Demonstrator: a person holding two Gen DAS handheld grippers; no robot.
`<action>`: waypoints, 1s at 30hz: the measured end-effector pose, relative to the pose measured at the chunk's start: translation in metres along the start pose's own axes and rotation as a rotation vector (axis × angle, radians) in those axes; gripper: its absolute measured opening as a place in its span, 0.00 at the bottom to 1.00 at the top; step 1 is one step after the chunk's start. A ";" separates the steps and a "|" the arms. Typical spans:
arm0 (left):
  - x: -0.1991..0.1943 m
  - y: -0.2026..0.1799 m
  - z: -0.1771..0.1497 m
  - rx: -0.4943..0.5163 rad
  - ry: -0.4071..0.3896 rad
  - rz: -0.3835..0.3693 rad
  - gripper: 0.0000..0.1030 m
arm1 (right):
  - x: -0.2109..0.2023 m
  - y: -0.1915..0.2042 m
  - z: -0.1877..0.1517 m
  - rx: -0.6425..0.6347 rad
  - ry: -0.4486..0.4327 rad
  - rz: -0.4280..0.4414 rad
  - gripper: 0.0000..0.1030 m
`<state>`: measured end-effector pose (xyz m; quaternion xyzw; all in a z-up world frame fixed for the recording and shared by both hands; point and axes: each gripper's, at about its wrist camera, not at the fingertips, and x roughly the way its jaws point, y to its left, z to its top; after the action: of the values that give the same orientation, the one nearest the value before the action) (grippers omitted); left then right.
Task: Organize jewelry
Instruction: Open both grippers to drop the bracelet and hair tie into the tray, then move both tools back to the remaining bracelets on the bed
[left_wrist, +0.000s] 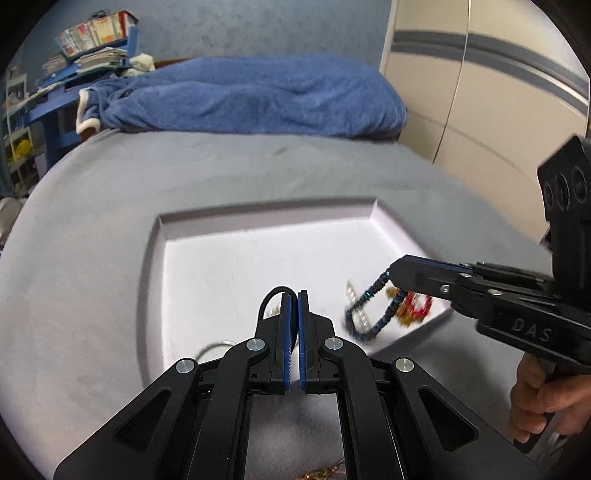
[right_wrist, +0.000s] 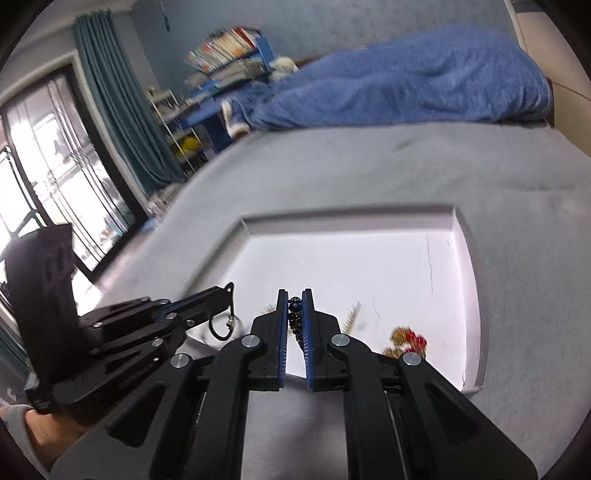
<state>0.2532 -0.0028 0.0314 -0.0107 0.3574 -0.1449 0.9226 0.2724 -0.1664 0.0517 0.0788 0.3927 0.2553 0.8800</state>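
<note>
so the biggest thing here is the bed (left_wrist: 110, 221), covered in a grey fuzzy sheet, with a rumpled blue blanket (left_wrist: 251, 96) piled along its far edge. behind that on the left there's a blue shelf (left_wrist: 74, 70) stacked with books and papers, and the right wrist view also catches a teal curtain (right_wrist: 110, 99) next to a big window.

sitting on the sheet is a shallow white tray (left_wrist: 236, 221) with a raised rim, and that's where all the jewelry is.

the left gripper (left_wrist: 297, 295) hangs over the near side of the tray, its blue pads pinched together on a thin black cord loop (left_wrist: 269, 295) that arcs up over the left finger. in the right wrist view that same loop (right_wrist: 221, 325) dangles below the tip and has a small metal clasp on it.

the right gripper (right_wrist: 294, 295) comes in from the right and is clamped on a dark blue beaded bracelet (left_wrist: 369, 310), which hangs down from the tip in a blurry loop just above the tray floor. from its own camera the beads (right_wrist: 294, 314) sit squeezed between the pads.

smaller bits: a red and gold piece (left_wrist: 413, 306) lies on the tray near the right corner, a silvery strip (left_wrist: 352, 295) is beside the bracelet, and a thin silver hoop (left_wrist: 214, 349) peeks out by the left gripper.
</note>
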 end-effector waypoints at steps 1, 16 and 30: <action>0.004 -0.001 -0.003 0.016 0.015 0.006 0.04 | 0.003 -0.002 -0.002 -0.004 0.014 -0.017 0.07; -0.014 -0.009 -0.001 0.078 -0.011 0.060 0.70 | -0.006 -0.008 -0.010 -0.054 0.005 -0.123 0.46; -0.057 -0.015 -0.015 0.097 0.013 0.079 0.81 | -0.042 0.013 -0.023 -0.076 0.003 -0.117 0.71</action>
<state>0.1991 -0.0004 0.0595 0.0488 0.3563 -0.1257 0.9246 0.2269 -0.1783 0.0675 0.0217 0.3878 0.2181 0.8953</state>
